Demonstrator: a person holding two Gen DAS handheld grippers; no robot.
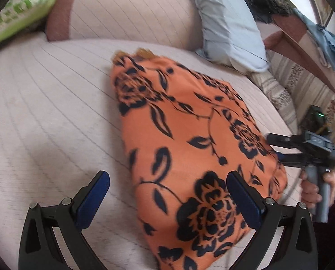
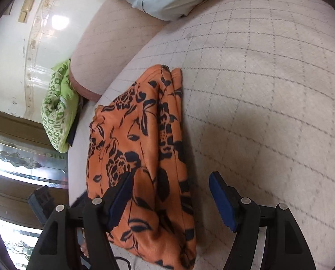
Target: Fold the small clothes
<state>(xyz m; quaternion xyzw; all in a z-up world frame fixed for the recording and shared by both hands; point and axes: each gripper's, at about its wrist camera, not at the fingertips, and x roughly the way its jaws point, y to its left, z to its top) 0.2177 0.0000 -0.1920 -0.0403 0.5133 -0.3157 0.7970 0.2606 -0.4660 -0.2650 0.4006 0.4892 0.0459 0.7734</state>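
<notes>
Orange garment (image 1: 190,148) with black floral print is lying folded on the quilted beige mattress (image 1: 43,117), roughly at its middle, one folded edge bunched along the side nearest the open quilt in the right wrist view (image 2: 145,148).

Left gripper (image 1: 167,193) is hovering over the near end of the garment, jaws standing wide apart; the 2 blue pads are gripping nothing, 1 pad over bare mattress, the other over the cloth. Contact with the cloth cannot be told.

Right gripper (image 2: 169,193) is also standing wide, nothing clamped between its pads. 1 finger is lying over the orange cloth, the other over bare quilt beside the folded edge. In the left wrist view it (image 1: 302,148) is showing at the garment's far side, held by a hand (image 1: 311,191).

Pale blue pillow (image 1: 226,27) is resting at the mattress head; green patterned cushion (image 2: 57,112) is sitting at the edge.
</notes>
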